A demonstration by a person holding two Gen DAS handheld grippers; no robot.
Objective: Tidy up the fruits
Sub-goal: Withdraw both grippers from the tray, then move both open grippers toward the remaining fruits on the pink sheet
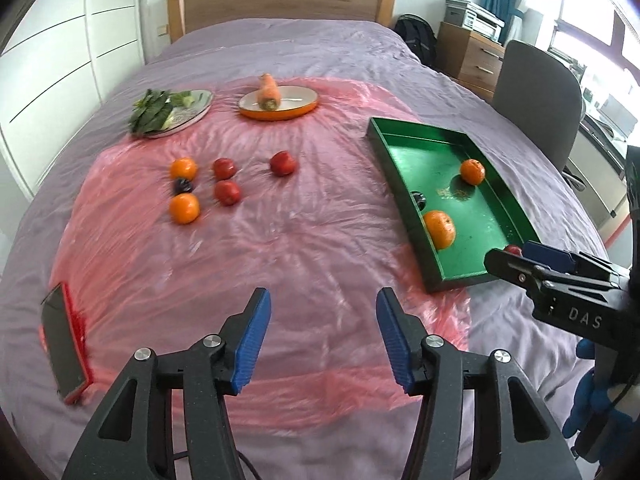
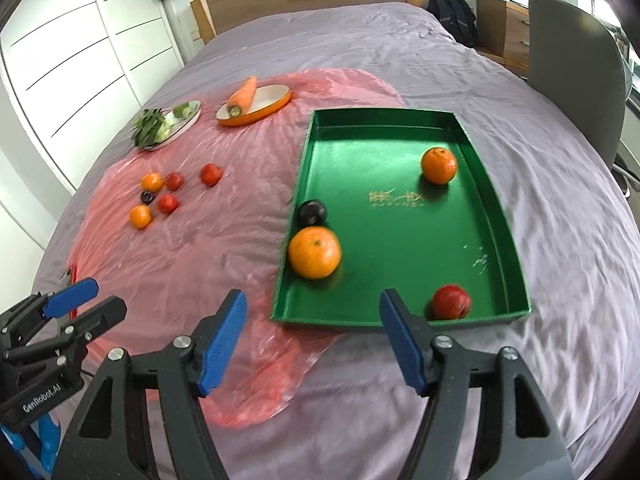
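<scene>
Hovering over the pink sheet [image 1: 304, 248] with jaws apart and nothing between them: left gripper [image 1: 323, 334] and right gripper [image 2: 313, 334]. Sitting in the green tray [image 2: 496, 216]: two oranges [image 2: 315, 252], a dark plum [image 2: 313, 212] touching the nearer orange, and a red fruit [image 2: 451, 301] by the near wall. Lying loose on the sheet, well apart from the tray: two oranges [image 1: 184, 208], three red fruits [image 1: 227, 192] and a plum [image 1: 183, 186].

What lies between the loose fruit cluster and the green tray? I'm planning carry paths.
Nothing but bare pink plastic sheet separates the fruit cluster from the green tray, as both wrist views show.
</scene>
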